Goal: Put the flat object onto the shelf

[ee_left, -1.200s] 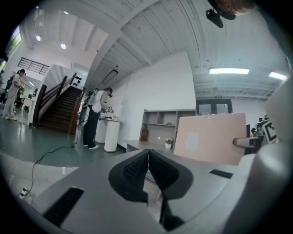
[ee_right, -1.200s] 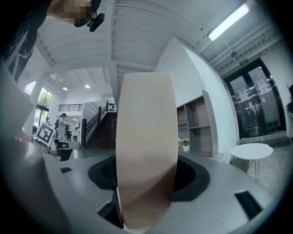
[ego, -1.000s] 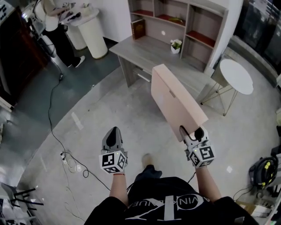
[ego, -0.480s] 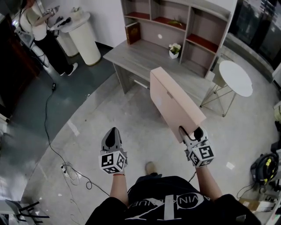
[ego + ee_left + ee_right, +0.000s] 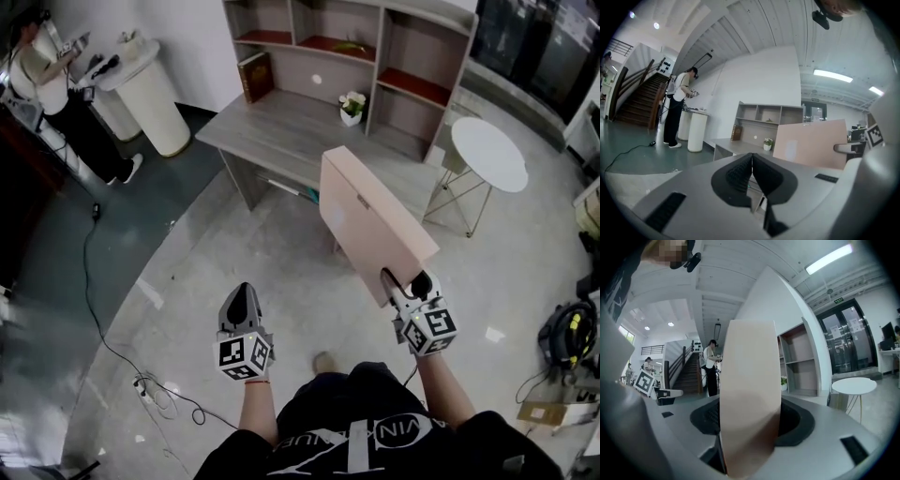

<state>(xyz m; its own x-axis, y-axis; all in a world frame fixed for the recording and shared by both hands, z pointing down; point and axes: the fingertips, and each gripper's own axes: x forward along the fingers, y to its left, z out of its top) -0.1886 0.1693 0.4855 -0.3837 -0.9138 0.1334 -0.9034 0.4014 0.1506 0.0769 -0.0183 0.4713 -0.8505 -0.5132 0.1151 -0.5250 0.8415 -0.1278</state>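
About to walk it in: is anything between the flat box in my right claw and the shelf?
The desk stands in front of the shelf, so the flat box must pass over it, and a small potted plant sits on it by the lower compartments. Nothing else visible.

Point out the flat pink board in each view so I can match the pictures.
Head view: flat pink board, centre-right, rising from the right tool toward the desk.
Left gripper view: the board, right of centre, broad face showing.
Right gripper view: the board edge-on, filling the centre between the jaws.
Shared landmark: the shelf unit behind the desk, in all three.
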